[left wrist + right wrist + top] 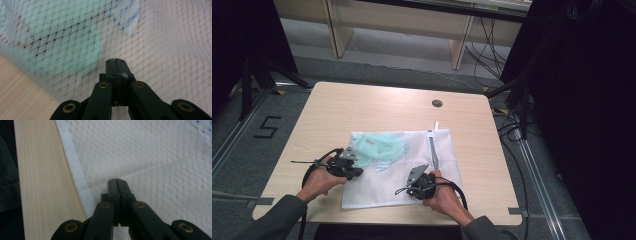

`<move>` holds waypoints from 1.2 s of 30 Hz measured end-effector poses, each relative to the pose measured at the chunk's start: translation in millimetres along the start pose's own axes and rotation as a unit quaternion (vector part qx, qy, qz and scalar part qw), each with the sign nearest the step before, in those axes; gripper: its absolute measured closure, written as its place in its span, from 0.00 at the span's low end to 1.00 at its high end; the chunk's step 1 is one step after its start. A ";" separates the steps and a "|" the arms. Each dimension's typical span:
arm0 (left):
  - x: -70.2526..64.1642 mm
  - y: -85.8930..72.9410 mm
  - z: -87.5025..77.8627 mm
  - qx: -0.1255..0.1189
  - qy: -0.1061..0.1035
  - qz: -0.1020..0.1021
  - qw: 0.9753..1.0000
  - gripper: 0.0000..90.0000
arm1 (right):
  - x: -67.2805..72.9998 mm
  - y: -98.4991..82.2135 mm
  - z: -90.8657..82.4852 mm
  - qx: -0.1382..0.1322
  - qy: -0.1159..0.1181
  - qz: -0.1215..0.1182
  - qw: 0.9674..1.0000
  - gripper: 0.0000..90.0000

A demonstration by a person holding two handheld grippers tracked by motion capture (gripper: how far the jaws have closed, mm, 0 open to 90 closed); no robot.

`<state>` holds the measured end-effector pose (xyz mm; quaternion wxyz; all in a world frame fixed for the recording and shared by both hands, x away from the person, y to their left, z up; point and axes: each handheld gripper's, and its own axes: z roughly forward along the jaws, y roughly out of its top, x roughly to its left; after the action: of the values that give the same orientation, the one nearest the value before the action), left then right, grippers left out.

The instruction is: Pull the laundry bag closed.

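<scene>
Green garment [379,149] already inside the mesh laundry bag [447,155]; left gripper [115,60] and right gripper [116,180], jaws closed on nothing, press it flat; zipper [433,150] seemingly unclosed.

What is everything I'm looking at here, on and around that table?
Mesh laundry bag: one, white, flat on the table's near half.
Garment: one, pale green, inside the bag's left part.
Zipper: one, grey, along the bag's right side.
Table: one, light wood.
Cable hole: one, dark, far right of the tabletop.
Floor cables: several, black, beyond the table.
Left tongs: black, shut, over the mesh.
Right tongs: black, shut, over the mesh near the bag's edge.
</scene>
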<state>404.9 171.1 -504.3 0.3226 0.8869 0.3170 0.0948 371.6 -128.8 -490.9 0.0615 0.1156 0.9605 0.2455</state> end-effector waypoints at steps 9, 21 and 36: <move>3.1 -3.1 -3.8 0.006 0.008 0.004 1.000 1.00 | 5.0 6.2 3.4 -0.004 0.006 -0.009 1.000 1.00; 5.1 -5.6 -6.8 0.015 0.007 -0.005 1.000 1.00 | -26.0 -20.4 -40.4 -0.027 -0.030 0.008 0.999 1.00; -20.4 11.9 -15.8 -0.058 -0.026 -0.019 0.998 0.82 | -36.6 -59.1 -53.8 -0.007 0.008 0.036 0.999 0.78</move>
<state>389.0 159.4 -483.9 0.3836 0.8623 0.3197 0.0840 386.2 -213.0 -470.5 0.0456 0.1474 0.9544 0.2556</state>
